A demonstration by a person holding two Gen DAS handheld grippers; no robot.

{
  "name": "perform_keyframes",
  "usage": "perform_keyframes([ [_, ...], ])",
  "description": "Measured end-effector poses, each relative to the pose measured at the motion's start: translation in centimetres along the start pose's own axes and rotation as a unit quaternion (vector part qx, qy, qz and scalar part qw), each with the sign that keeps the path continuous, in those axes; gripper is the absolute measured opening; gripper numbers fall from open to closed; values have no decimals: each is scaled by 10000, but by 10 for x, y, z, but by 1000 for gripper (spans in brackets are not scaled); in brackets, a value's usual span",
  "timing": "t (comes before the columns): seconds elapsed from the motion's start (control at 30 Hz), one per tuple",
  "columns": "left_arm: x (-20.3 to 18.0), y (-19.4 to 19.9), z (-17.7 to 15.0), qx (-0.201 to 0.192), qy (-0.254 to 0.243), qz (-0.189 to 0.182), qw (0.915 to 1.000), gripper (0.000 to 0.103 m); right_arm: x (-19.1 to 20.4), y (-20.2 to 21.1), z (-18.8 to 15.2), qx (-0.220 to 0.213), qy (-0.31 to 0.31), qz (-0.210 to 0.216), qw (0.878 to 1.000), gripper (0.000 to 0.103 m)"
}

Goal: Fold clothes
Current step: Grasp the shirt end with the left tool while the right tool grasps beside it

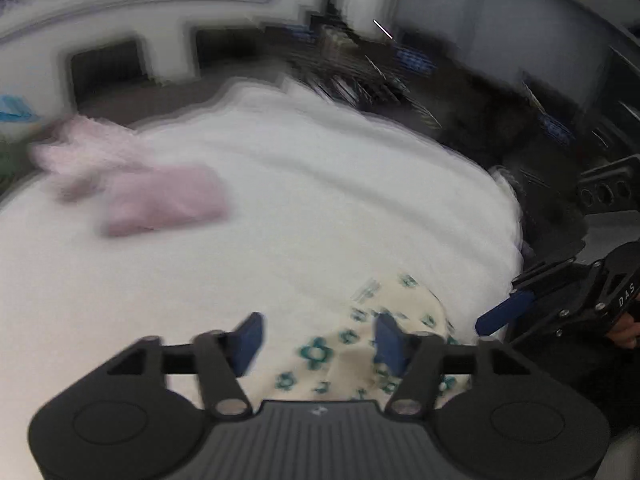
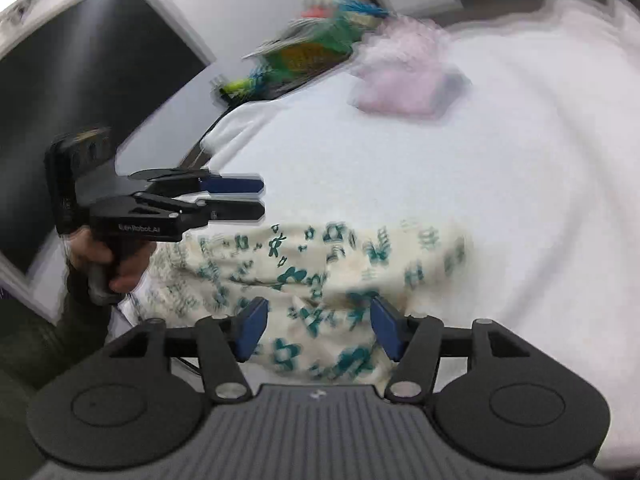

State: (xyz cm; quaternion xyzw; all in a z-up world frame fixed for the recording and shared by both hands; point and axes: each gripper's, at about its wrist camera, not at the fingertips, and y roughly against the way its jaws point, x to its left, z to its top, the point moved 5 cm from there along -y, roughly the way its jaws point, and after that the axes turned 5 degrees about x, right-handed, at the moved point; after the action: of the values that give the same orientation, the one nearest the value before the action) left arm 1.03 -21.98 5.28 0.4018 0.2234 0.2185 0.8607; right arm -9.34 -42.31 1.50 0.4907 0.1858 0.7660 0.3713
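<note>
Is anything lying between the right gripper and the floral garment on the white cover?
Nothing visible does. The right gripper is open directly above the floral garment, with only air between. The left gripper is off to the side, and the pink clothes lie far beyond.

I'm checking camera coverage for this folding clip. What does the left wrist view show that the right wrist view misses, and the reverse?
Only the left wrist view shows the dark, blurred clutter beyond the bed's far edge. Only the right wrist view shows the big dark screen, the colourful heap and the hand gripping the left gripper. Both show the cream garment with teal flowers, the pink folded cloth, the white bedsheet and the right gripper, open.
</note>
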Motion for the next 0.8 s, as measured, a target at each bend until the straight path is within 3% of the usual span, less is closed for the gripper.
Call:
perform_keyframes([
  [0.03, 3, -17, 4, 331, -43, -486, 9983, 68, -5, -1, -10, -36, -444, 114, 9989, 58],
  [0.1, 11, -49, 7, 676, -37, -966, 9930, 67, -9, -7, -35, -150, -1173, 233, 9927, 58],
  [0.2, 20, -79, 5, 764, -23, -870, 9933, 63, -12, -21, -64, -593, -1813, 196, 9814, 58],
  [0.27, 20, -83, 3, 676, 30, -1068, 9920, 48, -13, -26, -74, -1083, -2117, 131, 9712, 55],
  [0.3, 20, -85, 1, 632, 57, -1166, 9912, 43, -14, -30, -73, -1335, -2164, 24, 9671, 44],
  [0.33, 20, -85, 0, 597, 83, -1127, 9918, 33, -14, -34, -70, -1500, -2132, -125, 9653, 39],
  [0.37, 19, -86, -1, 562, 109, -1088, 9924, 15, -13, -39, -67, -1632, -2065, -320, 9642, 24],
  [0.4, 20, -86, -1, 506, 143, -1019, 9934, 8, -11, -44, -62, -1721, -1954, -572, 9638, 7],
  [0.5, 24, -61, -2, -95, 148, -636, 9978, 4, 9, -59, -39, -1911, -1212, -1121, 9676, 5],
  [0.6, 43, -21, -2, -842, 420, -164, 9954, 4, 47, -63, -2, -2150, 166, -1585, 9635, 5],
  [0.7, 79, 21, -3, -1526, 1023, 715, 9804, 4, 85, -81, 45, -2160, 1370, -1817, 9495, 5],
  [0.8, 123, 57, -5, -2057, 1742, 1459, 9519, 4, 124, -109, 105, -1957, 2346, -1788, 9352, 5],
])
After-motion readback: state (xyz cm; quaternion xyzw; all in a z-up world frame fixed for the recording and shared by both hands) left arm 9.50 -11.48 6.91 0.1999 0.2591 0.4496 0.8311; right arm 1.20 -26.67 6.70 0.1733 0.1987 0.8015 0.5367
